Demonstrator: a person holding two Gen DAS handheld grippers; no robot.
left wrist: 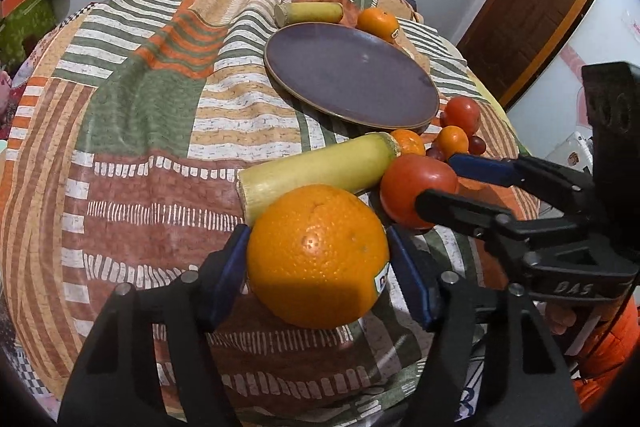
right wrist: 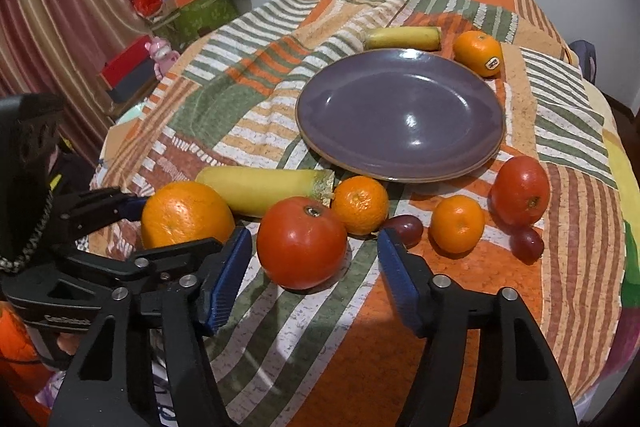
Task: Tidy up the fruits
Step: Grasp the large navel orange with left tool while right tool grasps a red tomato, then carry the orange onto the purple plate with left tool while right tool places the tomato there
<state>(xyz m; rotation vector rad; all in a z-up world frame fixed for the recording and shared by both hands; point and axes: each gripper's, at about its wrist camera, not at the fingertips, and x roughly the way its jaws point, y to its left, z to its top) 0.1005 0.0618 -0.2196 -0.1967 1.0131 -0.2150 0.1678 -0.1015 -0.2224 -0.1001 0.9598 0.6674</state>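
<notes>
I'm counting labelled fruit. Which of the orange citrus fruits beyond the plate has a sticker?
The orange right of the far yellow stalk piece, behind the purple plate. It is the only citrus there, and its sticker faces the camera.

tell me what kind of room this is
Most likely a room in a home: a table under a patterned cloth with fruit around a purple plate, striped curtains, a box of toys and clutter in the corner, a wooden door.
</notes>
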